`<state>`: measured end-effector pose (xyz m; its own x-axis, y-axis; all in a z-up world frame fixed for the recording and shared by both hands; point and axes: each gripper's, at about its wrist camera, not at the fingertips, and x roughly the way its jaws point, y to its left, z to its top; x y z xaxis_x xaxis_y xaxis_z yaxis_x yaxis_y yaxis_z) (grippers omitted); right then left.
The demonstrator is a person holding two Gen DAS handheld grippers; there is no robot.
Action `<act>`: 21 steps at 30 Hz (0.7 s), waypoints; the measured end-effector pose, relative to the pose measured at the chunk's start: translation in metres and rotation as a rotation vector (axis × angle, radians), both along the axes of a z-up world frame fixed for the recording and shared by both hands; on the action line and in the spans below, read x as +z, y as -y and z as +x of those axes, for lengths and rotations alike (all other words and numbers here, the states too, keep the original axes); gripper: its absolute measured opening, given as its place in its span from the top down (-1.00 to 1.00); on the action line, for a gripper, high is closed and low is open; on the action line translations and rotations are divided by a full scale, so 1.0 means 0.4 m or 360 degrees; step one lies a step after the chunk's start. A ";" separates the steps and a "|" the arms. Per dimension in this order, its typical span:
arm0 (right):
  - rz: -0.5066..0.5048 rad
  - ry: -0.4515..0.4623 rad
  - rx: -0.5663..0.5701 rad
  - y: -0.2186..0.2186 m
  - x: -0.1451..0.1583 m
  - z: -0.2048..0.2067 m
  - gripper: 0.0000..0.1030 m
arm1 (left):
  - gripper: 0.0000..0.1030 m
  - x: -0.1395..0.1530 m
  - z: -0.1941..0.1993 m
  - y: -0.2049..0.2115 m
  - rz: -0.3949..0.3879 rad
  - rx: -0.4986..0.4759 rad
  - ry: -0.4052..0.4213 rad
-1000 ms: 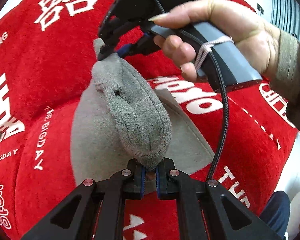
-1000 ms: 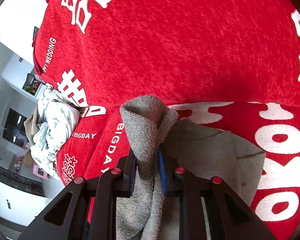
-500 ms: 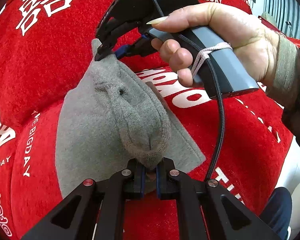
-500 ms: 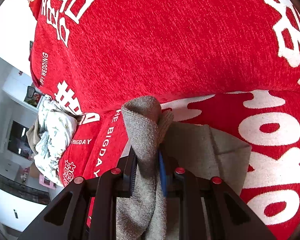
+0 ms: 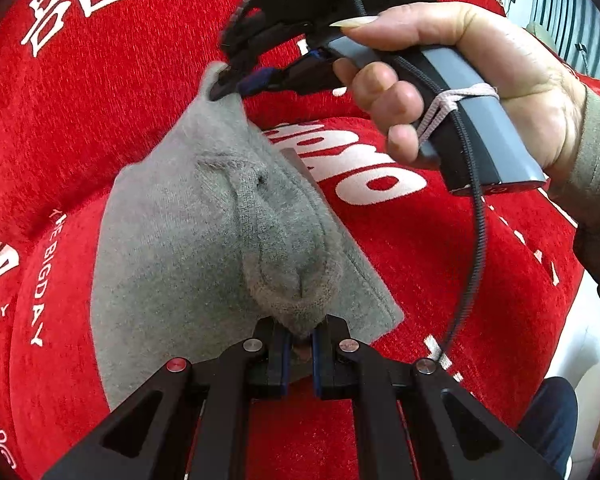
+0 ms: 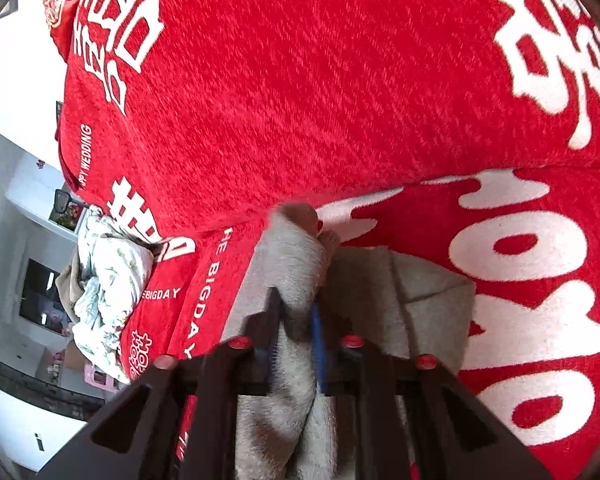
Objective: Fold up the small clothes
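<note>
Left tongs [image 5: 300,338] clamp the grey garment [image 5: 180,240]; right tongs [image 6: 296,320] pinch its far corner — over the red cover [image 5: 100,100].

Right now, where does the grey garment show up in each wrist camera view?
Left wrist view: grey garment fills the centre, stretched from the left gripper at the bottom up to the right gripper.
Right wrist view: lower centre, bunched in the right gripper.
Shared landmark: the red blanket with white lettering.
</note>
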<state>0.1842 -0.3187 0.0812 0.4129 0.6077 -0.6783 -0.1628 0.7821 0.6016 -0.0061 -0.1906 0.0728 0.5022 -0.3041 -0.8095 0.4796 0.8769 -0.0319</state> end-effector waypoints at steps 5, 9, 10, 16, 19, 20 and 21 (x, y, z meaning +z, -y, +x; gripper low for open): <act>-0.0078 -0.0032 0.0012 -0.005 -0.016 -0.004 0.79 | 0.84 -0.009 0.006 0.002 -0.0007 -0.0004 -0.0038; -0.0059 -0.0151 -0.0049 0.005 -0.081 0.002 0.68 | 0.84 -0.035 0.010 -0.002 -0.0003 0.0011 -0.0086; -0.0061 -0.0181 -0.0063 0.010 -0.100 0.003 0.52 | 0.84 -0.039 0.010 -0.001 0.0001 0.0010 -0.0089; 0.0015 -0.0228 -0.0101 0.041 -0.146 -0.005 -0.48 | 0.84 -0.045 0.016 0.002 0.0009 0.0006 -0.0094; 0.0060 -0.0219 -0.0055 0.030 -0.160 -0.008 -0.40 | 0.84 -0.048 0.015 0.008 0.0025 0.0006 -0.0092; 0.0044 -0.0205 -0.0034 0.021 -0.163 -0.009 -0.33 | 0.84 -0.048 0.014 0.009 0.0027 0.0008 -0.0089; 0.0001 -0.0180 -0.0015 0.005 -0.163 -0.010 -0.31 | 0.84 -0.048 0.014 0.010 0.0028 0.0009 -0.0087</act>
